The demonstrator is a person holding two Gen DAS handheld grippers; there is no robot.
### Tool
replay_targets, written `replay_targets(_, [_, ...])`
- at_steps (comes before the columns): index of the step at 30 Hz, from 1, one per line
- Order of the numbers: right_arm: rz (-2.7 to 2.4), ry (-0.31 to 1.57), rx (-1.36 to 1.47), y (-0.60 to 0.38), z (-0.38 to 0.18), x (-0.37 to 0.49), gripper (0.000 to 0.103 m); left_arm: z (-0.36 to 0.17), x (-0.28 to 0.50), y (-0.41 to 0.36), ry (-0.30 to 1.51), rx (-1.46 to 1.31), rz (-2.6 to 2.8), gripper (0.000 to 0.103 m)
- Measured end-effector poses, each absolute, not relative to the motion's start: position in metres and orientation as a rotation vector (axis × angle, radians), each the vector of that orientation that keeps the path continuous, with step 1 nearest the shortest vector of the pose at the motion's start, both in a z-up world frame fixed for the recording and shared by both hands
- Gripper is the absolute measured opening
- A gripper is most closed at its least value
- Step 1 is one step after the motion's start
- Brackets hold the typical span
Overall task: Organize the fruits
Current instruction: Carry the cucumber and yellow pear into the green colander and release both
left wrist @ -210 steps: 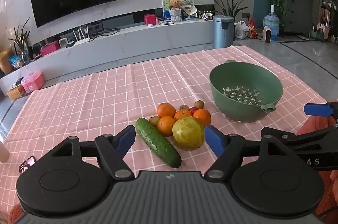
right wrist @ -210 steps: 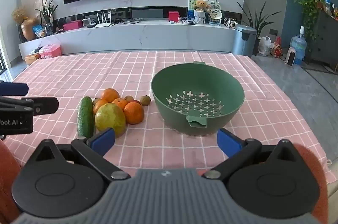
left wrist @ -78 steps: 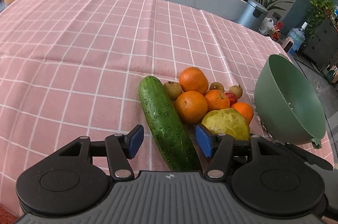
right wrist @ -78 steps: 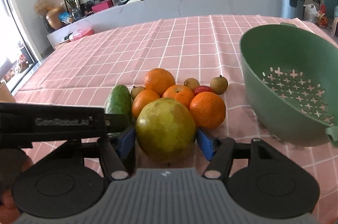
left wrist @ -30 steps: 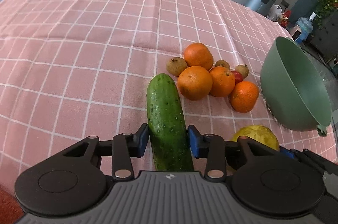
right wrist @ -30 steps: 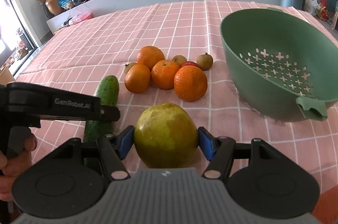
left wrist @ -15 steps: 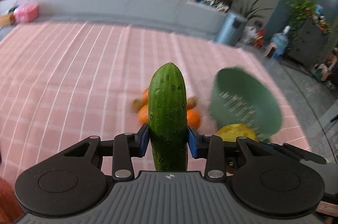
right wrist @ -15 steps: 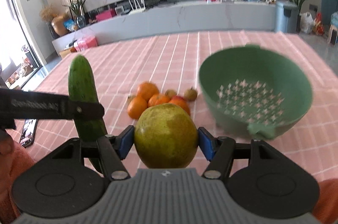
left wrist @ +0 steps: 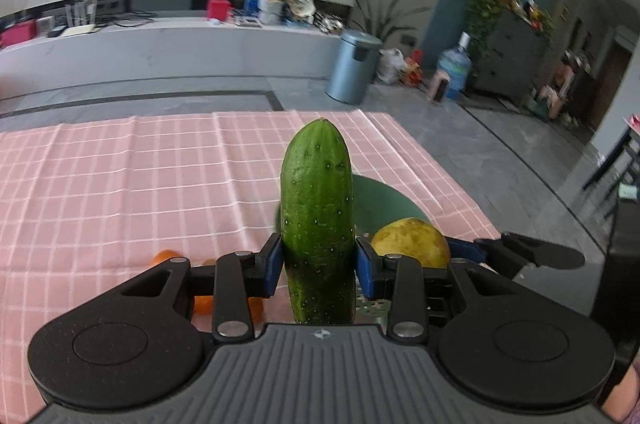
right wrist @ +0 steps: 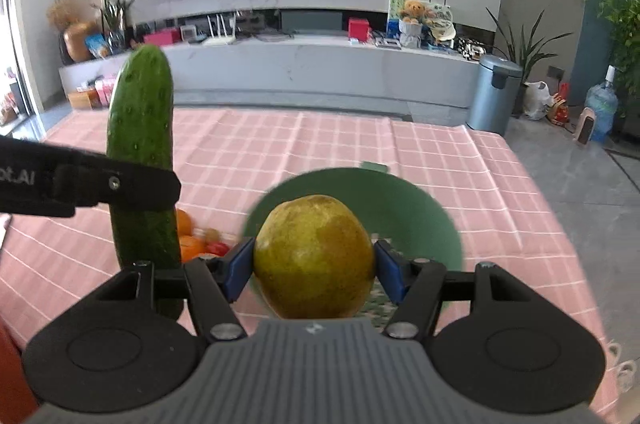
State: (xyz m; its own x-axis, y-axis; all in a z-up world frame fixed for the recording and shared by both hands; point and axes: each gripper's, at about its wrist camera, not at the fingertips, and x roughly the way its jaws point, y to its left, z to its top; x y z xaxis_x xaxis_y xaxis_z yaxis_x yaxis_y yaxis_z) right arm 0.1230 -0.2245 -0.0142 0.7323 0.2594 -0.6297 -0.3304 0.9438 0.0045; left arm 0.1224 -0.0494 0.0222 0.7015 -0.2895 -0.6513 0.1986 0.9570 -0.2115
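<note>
Left wrist view: the left gripper point(left wrist: 316, 266) is clamped on a cucumber point(left wrist: 317, 220), its two blue pads pressed against the sides of the vegetable's lower half. The cucumber stands upright between the fingers, its rounded tip pointing up and away, well clear of the pink checked tablecloth point(left wrist: 120, 183). Just to the right, the right gripper point(left wrist: 416, 252) carries a yellow-green pear point(left wrist: 410, 244), and a green colander point(left wrist: 380, 199) shows behind and below both fruits, mostly hidden by them. Bits of oranges point(left wrist: 164, 258) peek out on the cloth to the near left, behind the left finger linkage.

Right wrist view: the right gripper point(right wrist: 314, 270) is closed on the pear point(right wrist: 314, 258), with a blue pad touching each side of it. The pear sits centred between the fingers, raised above the cloth point(right wrist: 460, 163) and in front of the colander point(right wrist: 420, 212), whose rim rings it from behind. To the left, the left gripper's black finger crosses the cucumber point(right wrist: 142, 159), which stands upright and off the table. Between cucumber and pear, low on the cloth, lie the remaining oranges point(right wrist: 188, 246) and a small red fruit point(right wrist: 218, 248), just left of the colander.
</note>
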Motion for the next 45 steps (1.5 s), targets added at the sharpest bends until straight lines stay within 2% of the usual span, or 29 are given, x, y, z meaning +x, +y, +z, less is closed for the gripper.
replay_targets(10, [0.361, 0.825, -0.181, -0.243, -0.047, 0.176, 0.061, -0.007, 0.168, -0.081, 0.848, -0.059, -0.352, 0.042])
replay_targets(33, [0.397, 1.025, -0.213, -0.222, -0.089, 0.238, 0.061, -0.069, 0.221, -0.090, 1.042, -0.020, -0.365, 0.041])
replay_targets(42, [0.416, 1.043, -0.298, -0.217, -0.095, 0.237, 0.061, -0.068, 0.222, -0.101, 1.034, 0.060, -0.374, 0.042])
replay_targets(45, [0.413, 1.038, -0.329, -0.214, -0.093, 0.235, 0.066, -0.068, 0.220, -0.102, 1.018, 0.083, -0.382, 0.047])
